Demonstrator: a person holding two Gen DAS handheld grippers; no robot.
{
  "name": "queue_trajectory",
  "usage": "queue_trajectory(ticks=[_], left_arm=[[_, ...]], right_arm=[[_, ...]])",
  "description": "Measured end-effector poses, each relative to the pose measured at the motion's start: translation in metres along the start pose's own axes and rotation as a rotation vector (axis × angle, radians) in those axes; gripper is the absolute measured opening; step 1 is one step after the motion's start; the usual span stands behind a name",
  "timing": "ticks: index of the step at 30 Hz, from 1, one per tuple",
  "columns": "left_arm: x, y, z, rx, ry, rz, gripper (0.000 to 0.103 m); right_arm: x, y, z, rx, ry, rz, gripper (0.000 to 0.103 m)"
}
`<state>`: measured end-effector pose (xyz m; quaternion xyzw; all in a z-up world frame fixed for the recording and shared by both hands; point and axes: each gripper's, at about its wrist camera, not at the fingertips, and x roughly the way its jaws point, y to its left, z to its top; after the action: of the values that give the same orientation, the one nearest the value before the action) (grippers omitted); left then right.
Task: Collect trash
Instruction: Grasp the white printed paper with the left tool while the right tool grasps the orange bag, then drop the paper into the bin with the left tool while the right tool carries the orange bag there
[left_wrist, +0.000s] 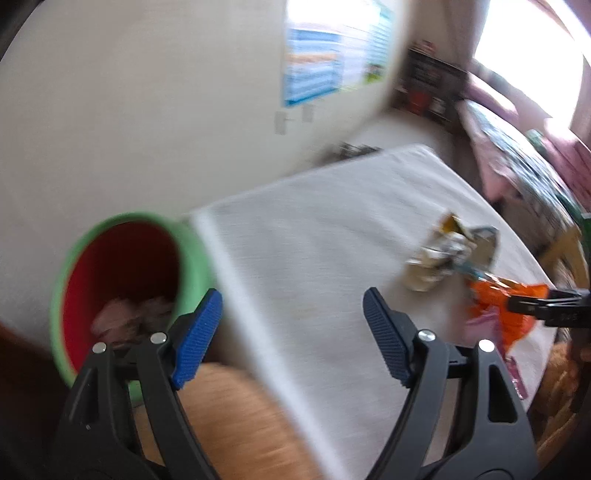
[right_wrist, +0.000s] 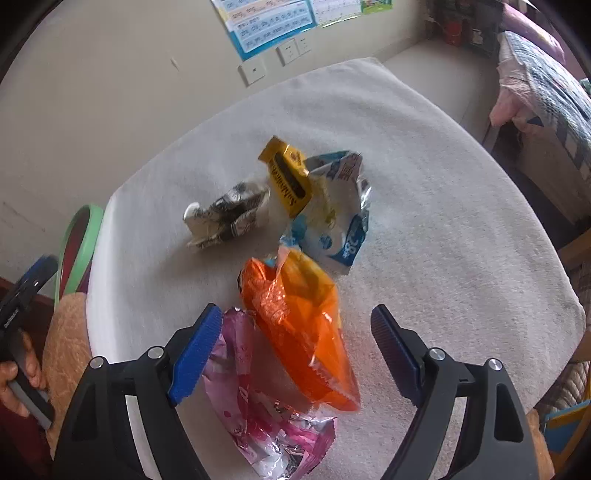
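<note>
Wrappers lie on a table under a white cloth (right_wrist: 424, 206): an orange bag (right_wrist: 299, 325), a pink foil wrapper (right_wrist: 258, 410), a blue-white bag (right_wrist: 332, 221), a yellow wrapper (right_wrist: 288, 181) and crumpled black-white paper (right_wrist: 225, 218). My right gripper (right_wrist: 291, 350) is open, its jaws either side of the orange bag and just above it. My left gripper (left_wrist: 291, 336) is open and empty at the table's left edge, beside a green bin with a red inside (left_wrist: 122, 273) that holds some trash. The view is blurred. The right gripper (left_wrist: 546, 306) and orange bag (left_wrist: 495, 306) show at its right.
The bin's green rim (right_wrist: 79, 243) stands left of the table near a wall with a poster (right_wrist: 273, 22) and sockets. A bed with bedding (right_wrist: 546, 96) is at the right. Orange plush fabric (left_wrist: 240, 417) lies below the table edge.
</note>
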<state>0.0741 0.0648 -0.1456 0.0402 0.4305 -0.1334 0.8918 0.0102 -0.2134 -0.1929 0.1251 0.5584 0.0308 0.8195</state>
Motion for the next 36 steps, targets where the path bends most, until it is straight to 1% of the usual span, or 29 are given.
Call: queue_trajectory(ticks=[1,2,3,5,7,10,13,15,17,18,19,20,21,25,26,27,30,31,32,35,36], left_arm=[[0.011,-0.018,0.003,0.044,0.010,-0.030,0.076],[0.020,-0.034,0.006,0.087,0.020,-0.052,0.076],[0.029,-0.051,0.009,0.134,0.029,-0.074,0.076],[0.044,-0.076,0.012,0.197,0.045,-0.100,0.076],[0.062,-0.101,0.017,0.252,0.066,-0.127,0.076],[0.079,-0.125,0.024,0.302,0.080,-0.133,0.076],[0.098,-0.147,0.030,0.345,0.104,-0.141,0.076],[0.109,-0.158,0.033,0.379,0.122,-0.123,0.076],[0.125,-0.165,0.033,0.400,0.155,-0.098,0.076],[0.128,-0.164,0.033,0.397,0.168,-0.094,0.075],[0.133,-0.162,0.033,0.381,0.188,-0.101,0.069],[0.137,-0.159,0.032,0.360,0.209,-0.108,0.054],[0.139,-0.157,0.032,0.347,0.222,-0.106,0.054],[0.134,-0.143,0.030,0.252,0.226,-0.128,0.052],[0.131,-0.139,0.030,0.239,0.219,-0.124,0.052],[0.127,-0.134,0.029,0.221,0.207,-0.121,0.052],[0.106,-0.116,0.028,0.158,0.163,-0.124,0.052],[0.095,-0.109,0.027,0.138,0.145,-0.120,0.052],[0.088,-0.103,0.027,0.126,0.134,-0.118,0.052],[0.060,-0.086,0.024,0.087,0.091,-0.113,0.052],[0.048,-0.078,0.022,0.076,0.071,-0.107,0.052]], right_arm=[[0.002,0.001,-0.001,-0.007,0.011,-0.003,0.059],[0.003,0.000,0.000,-0.008,0.017,-0.006,0.048],[0.003,0.000,0.000,-0.005,0.014,-0.009,0.040],[-0.004,-0.002,0.001,0.016,-0.017,-0.003,0.038],[-0.019,-0.011,0.004,0.063,-0.083,0.013,0.036],[-0.035,-0.030,0.007,0.161,-0.154,0.043,0.035],[-0.038,-0.045,0.008,0.244,-0.169,0.098,0.034],[-0.037,-0.047,0.007,0.262,-0.169,0.116,0.034],[-0.037,-0.044,0.007,0.257,-0.171,0.125,0.034],[-0.037,-0.043,0.007,0.251,-0.174,0.128,0.034],[-0.036,-0.041,0.008,0.247,-0.176,0.132,0.034],[-0.036,-0.042,0.010,0.243,-0.179,0.135,0.034],[-0.037,-0.041,0.009,0.236,-0.180,0.135,0.034],[-0.028,-0.034,0.012,0.204,-0.154,0.120,0.032],[-0.026,-0.032,0.012,0.196,-0.146,0.113,0.032],[-0.022,-0.030,0.011,0.186,-0.131,0.103,0.034],[-0.011,-0.027,0.009,0.175,-0.086,0.078,0.037],[-0.007,-0.026,0.009,0.174,-0.069,0.073,0.042],[-0.005,-0.025,0.008,0.172,-0.061,0.069,0.050],[0.002,-0.021,0.006,0.152,-0.044,0.045,0.060],[0.003,-0.020,0.006,0.144,-0.041,0.038,0.062]])
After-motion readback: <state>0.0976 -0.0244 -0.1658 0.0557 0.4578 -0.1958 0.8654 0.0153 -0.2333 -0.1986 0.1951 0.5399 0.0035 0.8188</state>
